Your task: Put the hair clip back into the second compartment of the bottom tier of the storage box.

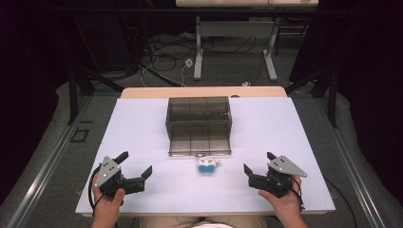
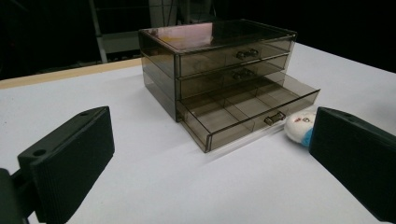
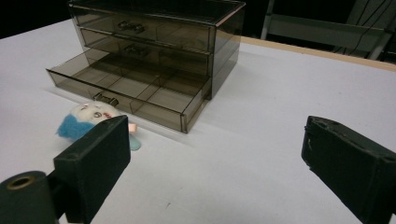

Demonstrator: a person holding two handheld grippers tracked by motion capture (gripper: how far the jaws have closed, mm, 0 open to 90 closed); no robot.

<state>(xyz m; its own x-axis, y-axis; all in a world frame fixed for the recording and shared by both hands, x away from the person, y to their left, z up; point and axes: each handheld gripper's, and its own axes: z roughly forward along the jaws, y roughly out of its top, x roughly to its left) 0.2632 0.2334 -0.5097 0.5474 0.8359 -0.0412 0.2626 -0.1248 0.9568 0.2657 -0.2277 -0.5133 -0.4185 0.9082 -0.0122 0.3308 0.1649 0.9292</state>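
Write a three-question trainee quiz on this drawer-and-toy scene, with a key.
1. True or false: the bottom drawer of the drawer box is pulled out.
2. What lies on the table just in front of that drawer?
3. Which gripper holds something: A left gripper, B right gripper, C neither?

Key
1. True.
2. A small white and blue plush toy.
3. C: both stand open with nothing between the jaws.
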